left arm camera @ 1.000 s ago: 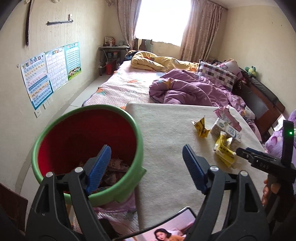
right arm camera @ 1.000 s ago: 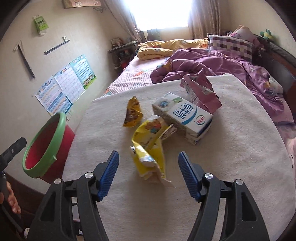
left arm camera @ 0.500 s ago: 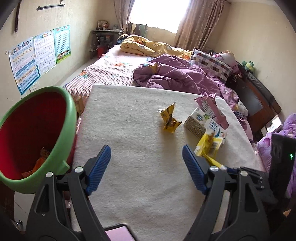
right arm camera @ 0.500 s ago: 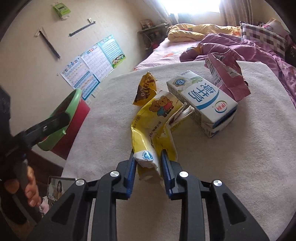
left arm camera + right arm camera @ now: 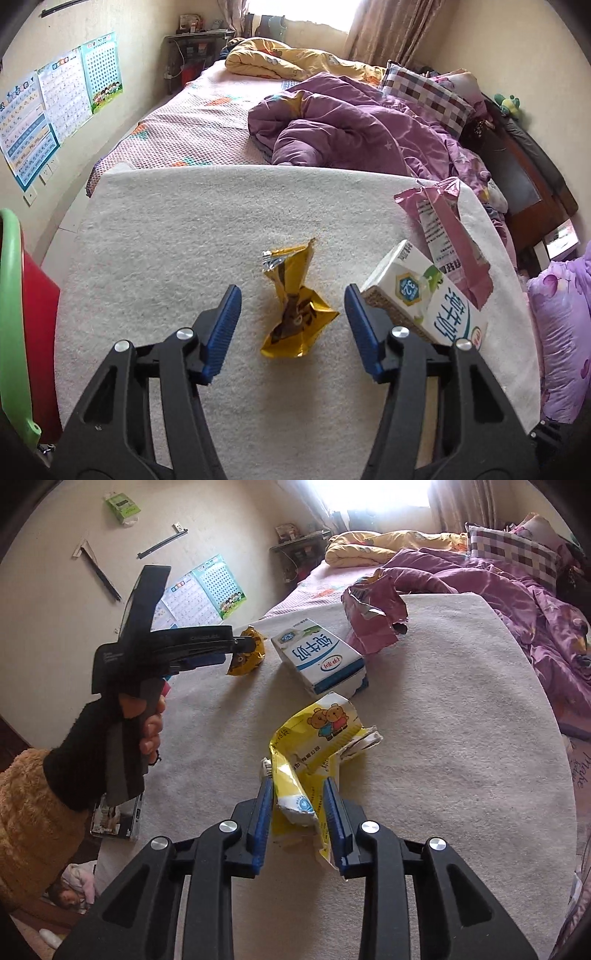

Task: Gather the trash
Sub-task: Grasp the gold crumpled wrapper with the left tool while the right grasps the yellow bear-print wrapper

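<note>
Pinching the yellow bear wrapper (image 5: 314, 753) with right gripper (image 5: 301, 812), jaws clamped on its crumpled lower end.
Left gripper (image 5: 291, 317) jaws spread wide, gold wrapper (image 5: 293, 314) on tabletop (image 5: 166, 229) between them; milk carton (image 5: 424, 299) just beyond right jaw, pink packet (image 5: 443, 236) behind it.

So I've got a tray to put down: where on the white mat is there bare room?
The white mat is bare on its left, between the gold wrapper and the green-rimmed red bin, and along its far edge by the bed. Crowded on the right: milk carton, pink bag, yellow bear wrapper.
</note>
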`<move>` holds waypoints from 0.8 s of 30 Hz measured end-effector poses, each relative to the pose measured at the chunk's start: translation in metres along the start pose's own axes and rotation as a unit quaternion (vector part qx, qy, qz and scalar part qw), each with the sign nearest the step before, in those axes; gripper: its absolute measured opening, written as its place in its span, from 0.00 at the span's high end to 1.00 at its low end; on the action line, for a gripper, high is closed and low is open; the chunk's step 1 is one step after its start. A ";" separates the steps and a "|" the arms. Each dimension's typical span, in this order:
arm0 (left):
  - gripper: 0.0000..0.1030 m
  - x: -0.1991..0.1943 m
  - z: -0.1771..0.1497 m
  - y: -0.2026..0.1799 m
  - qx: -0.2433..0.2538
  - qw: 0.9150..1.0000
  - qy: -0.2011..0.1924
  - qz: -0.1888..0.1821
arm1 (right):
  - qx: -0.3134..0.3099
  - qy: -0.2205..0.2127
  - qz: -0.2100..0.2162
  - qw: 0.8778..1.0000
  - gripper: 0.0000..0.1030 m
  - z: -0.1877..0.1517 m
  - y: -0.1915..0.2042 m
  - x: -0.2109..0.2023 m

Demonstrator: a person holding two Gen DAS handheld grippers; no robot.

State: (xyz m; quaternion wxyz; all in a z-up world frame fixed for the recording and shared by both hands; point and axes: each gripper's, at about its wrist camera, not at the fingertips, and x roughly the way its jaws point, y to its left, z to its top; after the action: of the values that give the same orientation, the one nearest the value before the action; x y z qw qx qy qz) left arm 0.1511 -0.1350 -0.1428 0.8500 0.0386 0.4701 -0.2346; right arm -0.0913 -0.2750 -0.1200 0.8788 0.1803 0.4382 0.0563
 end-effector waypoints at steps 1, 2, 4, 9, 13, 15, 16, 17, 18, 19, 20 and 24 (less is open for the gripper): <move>0.46 0.003 0.000 -0.001 0.003 1.000 0.004 0.001 | 0.000 0.000 0.002 1.000 0.71 0.000 -0.001 -0.001; 0.46 0.007 0.000 -0.003 0.006 1.000 0.008 0.005 | 0.000 0.001 0.004 1.000 0.68 0.004 -0.003 -0.001; 0.43 0.012 -0.001 -0.004 0.006 1.000 0.007 0.023 | 0.002 -0.005 0.013 1.000 0.62 0.007 -0.002 -0.004; 0.31 0.018 -0.004 0.006 -0.025 0.999 0.008 0.037 | 0.005 -0.014 0.016 1.000 0.47 0.012 -0.004 -0.009; 0.54 0.018 -0.008 0.002 -0.002 0.997 0.018 0.072 | 0.025 -0.003 0.019 1.000 0.47 0.012 -0.009 -0.003; 0.56 0.012 -0.013 0.004 -0.005 0.998 0.013 0.068 | 0.025 -0.001 0.019 1.000 0.47 0.013 -0.008 0.000; 0.58 0.010 -0.016 0.006 -0.011 0.998 0.011 0.065 | 0.023 0.000 0.018 1.000 0.47 0.013 -0.007 0.001; 0.60 0.006 -0.019 0.006 -0.015 0.998 0.009 0.062 | 0.022 0.001 0.019 1.000 0.47 0.013 -0.006 0.003; 0.61 -0.002 -0.023 0.007 -0.017 0.998 0.004 0.057 | 0.022 0.003 0.018 1.000 0.47 0.013 -0.005 0.005; 0.64 -0.008 -0.026 0.005 -0.015 0.998 -0.001 0.055 | 0.022 0.004 0.018 1.000 0.47 0.013 -0.004 0.007; 0.64 -0.015 -0.029 0.003 -0.012 0.998 -0.007 0.054 | 0.023 0.006 0.017 1.000 0.47 0.013 -0.004 0.009; 0.64 -0.049 -0.041 -0.012 0.006 0.999 -0.032 0.036 | 0.027 0.015 0.013 0.999 0.47 0.013 -0.003 0.018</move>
State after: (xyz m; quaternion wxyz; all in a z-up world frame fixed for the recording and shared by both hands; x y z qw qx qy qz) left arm 0.0916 -0.1162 -0.1233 0.8725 0.0535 0.4392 -0.2075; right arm -0.0702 -0.2766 -0.1268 0.8664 0.2085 0.4499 0.0590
